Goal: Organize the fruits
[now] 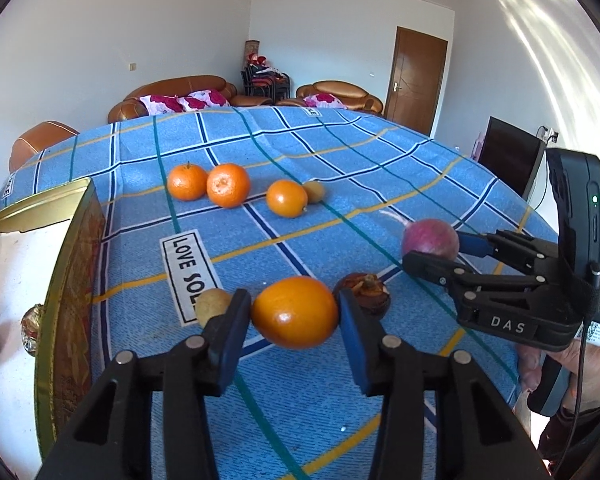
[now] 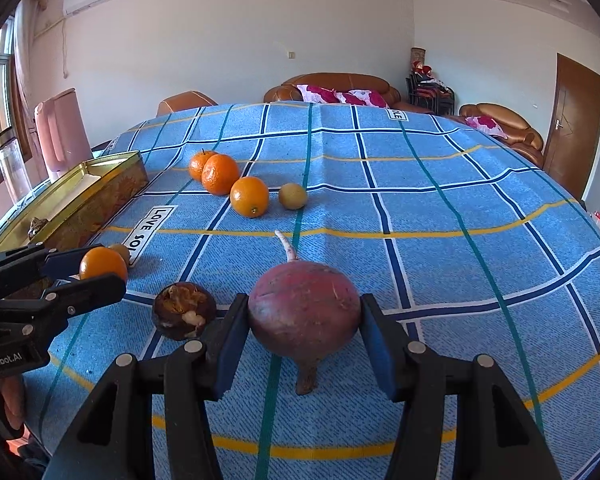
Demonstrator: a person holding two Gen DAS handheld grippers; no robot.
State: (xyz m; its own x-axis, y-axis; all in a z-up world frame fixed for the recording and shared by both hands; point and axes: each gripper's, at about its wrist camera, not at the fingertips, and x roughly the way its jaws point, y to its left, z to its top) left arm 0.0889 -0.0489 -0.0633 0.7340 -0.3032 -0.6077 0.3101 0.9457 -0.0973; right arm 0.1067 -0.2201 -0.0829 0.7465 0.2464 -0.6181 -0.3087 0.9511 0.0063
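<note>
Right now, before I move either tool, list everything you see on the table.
Oranges: four; one between the left tool's fingers, three grouped farther back.
Radish: one, purple-red, between the right tool's fingers.
Mangosteen: one, dark brown, between the two tools.
Small yellow-green fruits: two; one by the near orange, one by the far group.
Tin box: one, gold, left edge, open.
Tablecloth: blue plaid.
Left tool: pads at the orange's sides.
Right tool: pads at the radish's sides.
</note>
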